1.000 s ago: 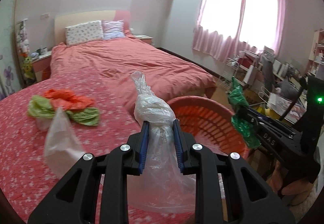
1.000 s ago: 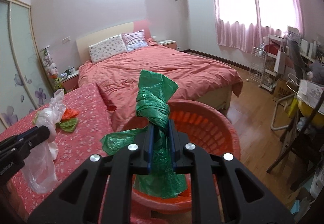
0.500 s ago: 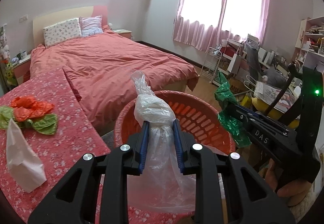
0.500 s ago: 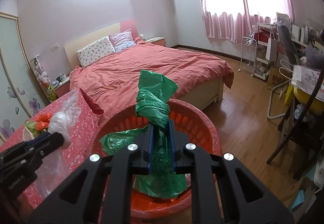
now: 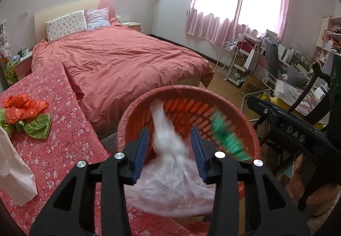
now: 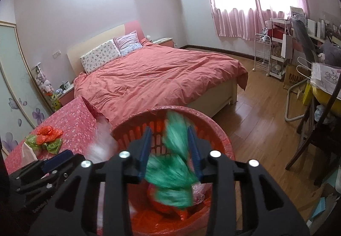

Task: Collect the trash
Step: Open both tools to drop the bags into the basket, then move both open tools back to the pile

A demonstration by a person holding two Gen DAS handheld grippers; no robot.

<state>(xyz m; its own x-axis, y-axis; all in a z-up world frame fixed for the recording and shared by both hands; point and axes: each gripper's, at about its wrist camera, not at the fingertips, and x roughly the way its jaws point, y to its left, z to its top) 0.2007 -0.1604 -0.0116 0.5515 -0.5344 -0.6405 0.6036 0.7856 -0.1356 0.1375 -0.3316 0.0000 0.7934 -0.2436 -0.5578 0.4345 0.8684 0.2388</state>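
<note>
My left gripper [image 5: 169, 152] over basket [image 5: 136, 108], jaws opening, clear bag [image 5: 168, 150] blurred between, loose. Right gripper [image 6: 170, 148] same, jaws opening, green bag [image 6: 172, 163] slipping free.

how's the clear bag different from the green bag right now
The clear bag is see-through and whitish; the green bag is solid green. The clear bag sits between the left tongs, the green bag between the right tongs. Shared: both are blurred crumpled plastic over the orange basket, with both tongs' jaws opening and no pad pressing on them.
</note>
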